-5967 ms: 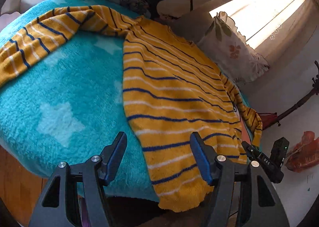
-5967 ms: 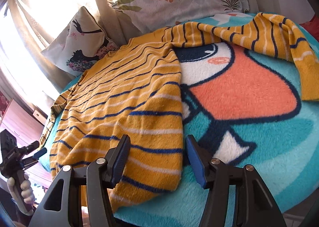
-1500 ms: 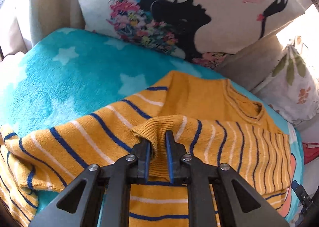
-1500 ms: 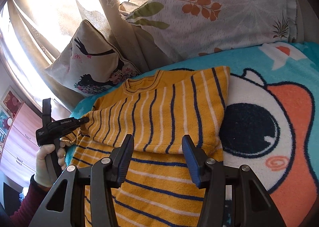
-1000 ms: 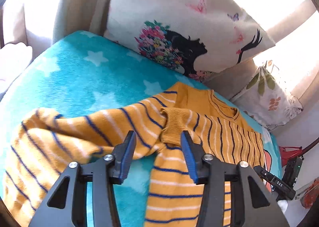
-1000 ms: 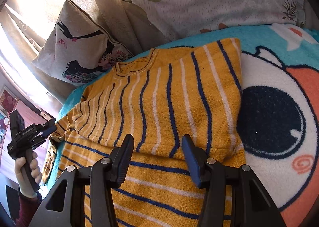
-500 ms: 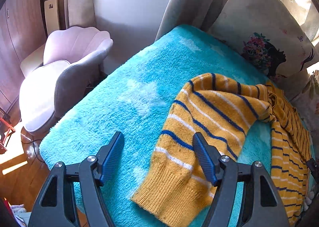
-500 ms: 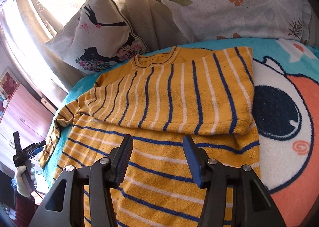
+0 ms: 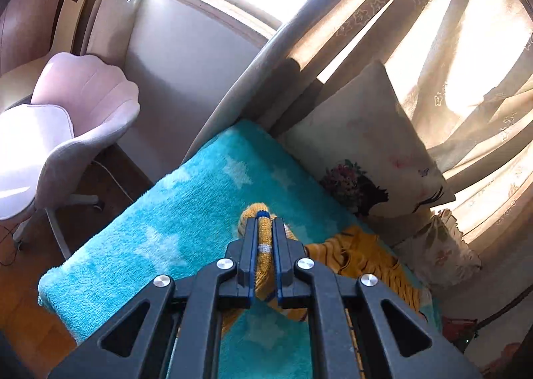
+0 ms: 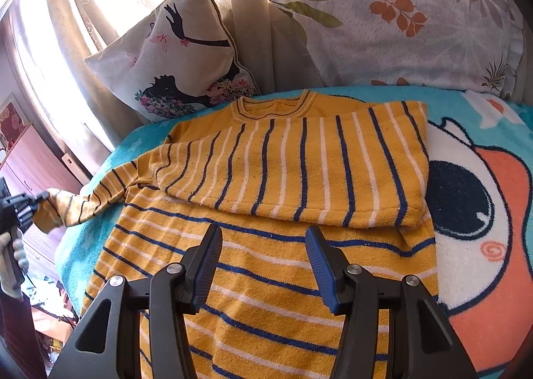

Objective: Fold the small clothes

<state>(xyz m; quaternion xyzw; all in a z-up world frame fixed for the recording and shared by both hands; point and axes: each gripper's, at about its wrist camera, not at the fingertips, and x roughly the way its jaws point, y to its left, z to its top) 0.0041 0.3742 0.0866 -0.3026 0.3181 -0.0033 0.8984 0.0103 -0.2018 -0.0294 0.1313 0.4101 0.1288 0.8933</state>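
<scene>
A yellow sweater with blue and white stripes (image 10: 299,179) lies on a turquoise blanket (image 10: 499,245). One sleeve is folded across its chest. My left gripper (image 9: 265,217) is shut on the cuff of the other sleeve (image 9: 263,245) and holds it above the blanket (image 9: 166,229); the right wrist view shows this gripper (image 10: 36,199) at the far left with the sleeve (image 10: 90,202) stretched out. My right gripper (image 10: 263,252) is open and empty, over the sweater's lower body.
Two printed pillows (image 10: 180,62) (image 10: 416,22) lean against curtains at the head of the bed. A pink shell-shaped chair (image 9: 66,119) stands on the wooden floor beyond the bed's edge. A wooden dresser (image 10: 30,162) is at the left.
My left gripper has closed on the sleeve cuff and lifted it; half a second ago it was open above the sleeve. My right gripper has stayed open over the sweater.
</scene>
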